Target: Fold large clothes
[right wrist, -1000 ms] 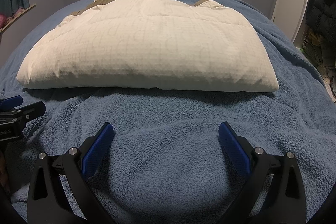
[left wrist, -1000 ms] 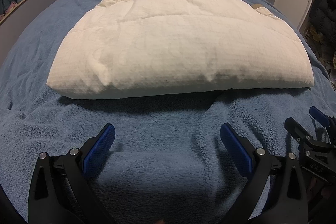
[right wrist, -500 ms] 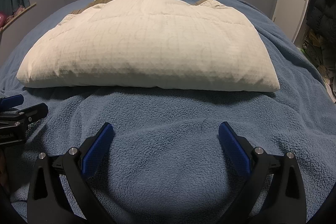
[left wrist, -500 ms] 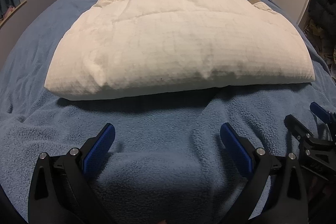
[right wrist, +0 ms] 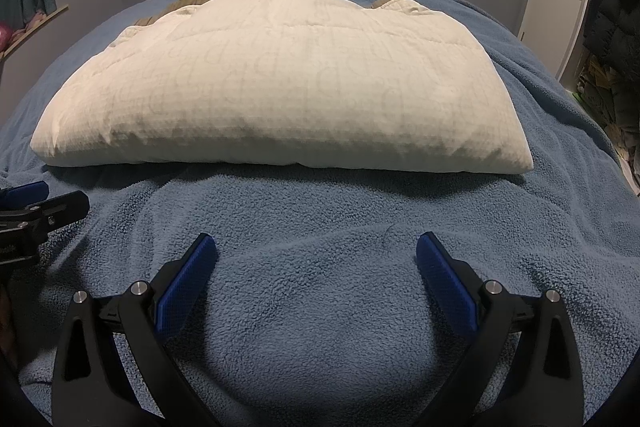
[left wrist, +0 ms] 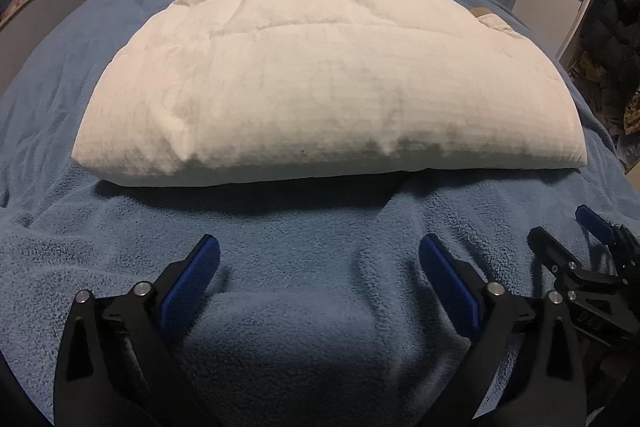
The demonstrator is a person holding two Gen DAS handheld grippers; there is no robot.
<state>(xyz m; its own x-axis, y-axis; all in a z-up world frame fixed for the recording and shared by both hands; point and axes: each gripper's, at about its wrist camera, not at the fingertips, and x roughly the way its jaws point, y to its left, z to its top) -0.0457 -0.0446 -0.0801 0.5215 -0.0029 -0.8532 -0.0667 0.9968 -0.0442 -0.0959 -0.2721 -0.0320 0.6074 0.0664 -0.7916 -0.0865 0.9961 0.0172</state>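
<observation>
Barely shifted since earlier, slightly closer to cream padded jacket, lying folded mid-bed on blue blanket. Left claw and right claw both spread wide, empty, low near hem, likely readying next fold.

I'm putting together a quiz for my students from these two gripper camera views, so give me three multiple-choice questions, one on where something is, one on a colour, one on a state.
1. Where does the puffy cream quilted jacket lie?
A. on the blue fleece blanket ahead of both grippers
B. on the floor
C. hanging on the white door

2. What colour are the pads on the gripper fingers?
A. red
B. blue
C. yellow

3. What state is the left gripper in?
A. shut on the jacket
B. shut on the blanket
C. open, holding nothing

Answers:
1 A, the jacket rests on the blanket beyond the fingertips in both views.
2 B, the inner faces are blue on black frames.
3 C, its fingers stand wide apart with only blanket between them; the right gripper looks the same.
</observation>
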